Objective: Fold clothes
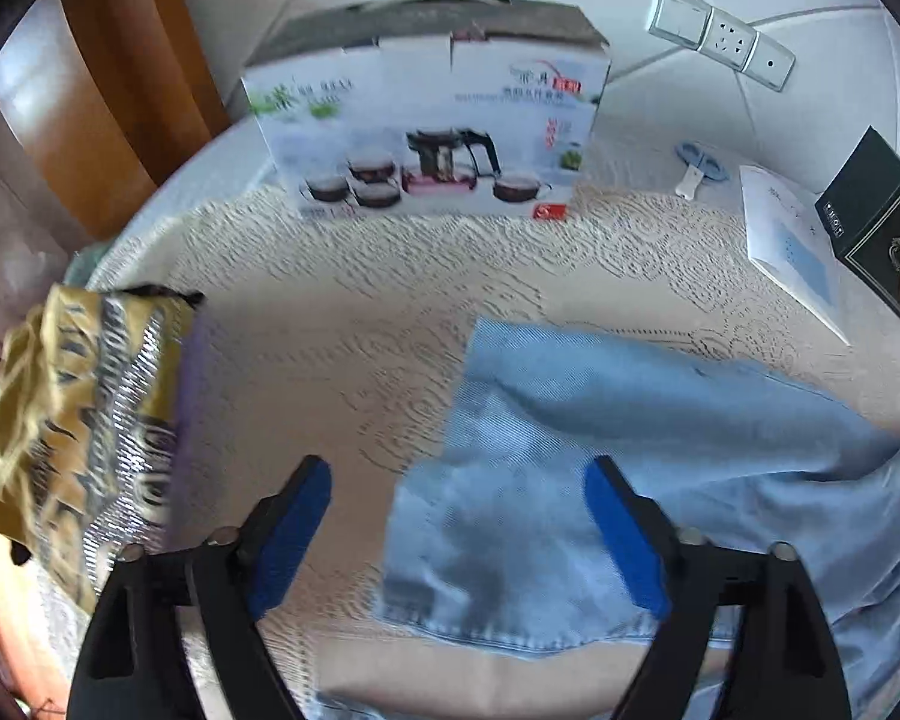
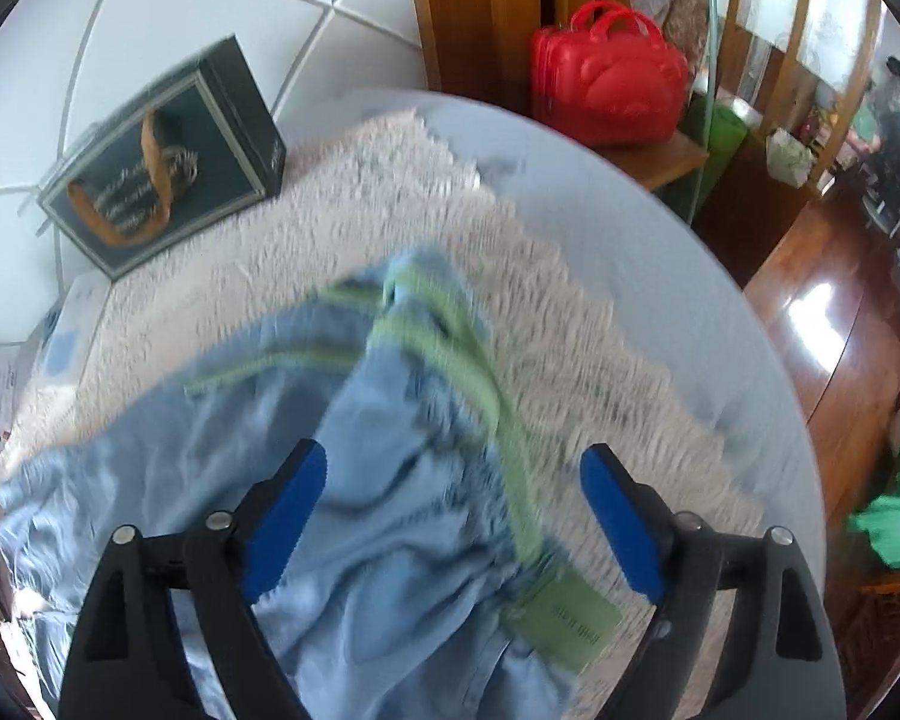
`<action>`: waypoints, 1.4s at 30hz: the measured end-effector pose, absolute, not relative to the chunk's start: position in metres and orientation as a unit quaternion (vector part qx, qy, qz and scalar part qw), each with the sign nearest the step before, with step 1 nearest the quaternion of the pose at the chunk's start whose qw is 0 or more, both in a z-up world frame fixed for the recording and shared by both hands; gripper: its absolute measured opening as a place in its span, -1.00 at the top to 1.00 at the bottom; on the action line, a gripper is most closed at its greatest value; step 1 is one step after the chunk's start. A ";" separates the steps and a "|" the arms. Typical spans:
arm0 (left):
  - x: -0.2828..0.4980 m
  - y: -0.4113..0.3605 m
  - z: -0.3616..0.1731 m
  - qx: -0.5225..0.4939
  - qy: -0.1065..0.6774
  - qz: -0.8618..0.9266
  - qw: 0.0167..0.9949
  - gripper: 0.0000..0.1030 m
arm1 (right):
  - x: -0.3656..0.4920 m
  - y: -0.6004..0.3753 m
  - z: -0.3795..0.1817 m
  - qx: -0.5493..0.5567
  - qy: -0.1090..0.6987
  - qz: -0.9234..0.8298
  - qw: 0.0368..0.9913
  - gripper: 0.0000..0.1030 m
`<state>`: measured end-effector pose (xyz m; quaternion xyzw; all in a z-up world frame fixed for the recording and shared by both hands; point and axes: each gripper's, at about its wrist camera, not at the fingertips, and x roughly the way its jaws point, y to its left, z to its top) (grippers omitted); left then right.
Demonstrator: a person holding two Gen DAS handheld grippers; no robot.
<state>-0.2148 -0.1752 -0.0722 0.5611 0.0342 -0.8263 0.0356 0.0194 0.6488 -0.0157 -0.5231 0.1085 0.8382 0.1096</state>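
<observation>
A light blue pair of pants (image 1: 630,456) lies on a cream lace tablecloth (image 1: 360,300). In the left wrist view a leg end lies flat under my left gripper (image 1: 457,519), which is open and empty above its hem. In the right wrist view the waist end (image 2: 360,480) is bunched, with a green waistband (image 2: 486,378) and a green tag (image 2: 564,618). My right gripper (image 2: 453,513) is open and empty above this bunched part.
A tea-set box (image 1: 426,114) stands at the back. A gold foil bag (image 1: 84,426) lies left. A white booklet (image 1: 792,252) and a black box (image 1: 882,228) lie right; the black box shows in the right wrist view (image 2: 168,150). A red bag (image 2: 609,75) sits beyond the table.
</observation>
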 end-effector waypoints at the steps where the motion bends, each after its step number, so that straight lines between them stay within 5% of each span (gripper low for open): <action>1: -0.217 -0.175 -0.075 0.565 0.041 -0.824 0.034 -0.84 | 0.013 0.652 -0.011 -0.524 0.105 0.838 0.109 -0.71; 15: -0.281 -0.171 -0.107 0.613 0.045 -0.788 0.030 -1.00 | -0.085 0.677 -0.039 -0.582 0.177 0.787 0.101 -0.71; 31: -0.303 -0.151 -0.145 0.632 0.036 -0.773 0.039 -0.97 | -0.131 0.641 -0.094 -0.639 0.066 0.760 0.097 -0.70; 32: -0.302 -0.149 -0.143 0.632 0.038 -0.773 0.042 -0.87 | -0.132 0.637 -0.097 -0.641 0.054 0.759 0.098 -0.25; 33: -0.302 -0.147 -0.141 0.632 0.040 -0.773 0.044 -0.67 | -0.134 0.633 -0.100 -0.643 0.041 0.758 0.099 0.73; 34: -0.301 -0.144 -0.137 0.630 0.038 -0.775 0.040 -0.50 | -0.135 0.629 -0.103 -0.645 0.029 0.757 0.100 0.81; 36: -0.301 -0.139 -0.125 0.625 0.040 -0.779 0.035 0.75 | -0.132 0.622 -0.096 -0.632 0.016 0.769 0.091 0.82; 42: -0.266 -0.148 -0.057 0.543 0.031 -0.838 0.045 0.79 | -0.065 0.630 -0.014 -0.524 0.045 0.850 0.021 0.82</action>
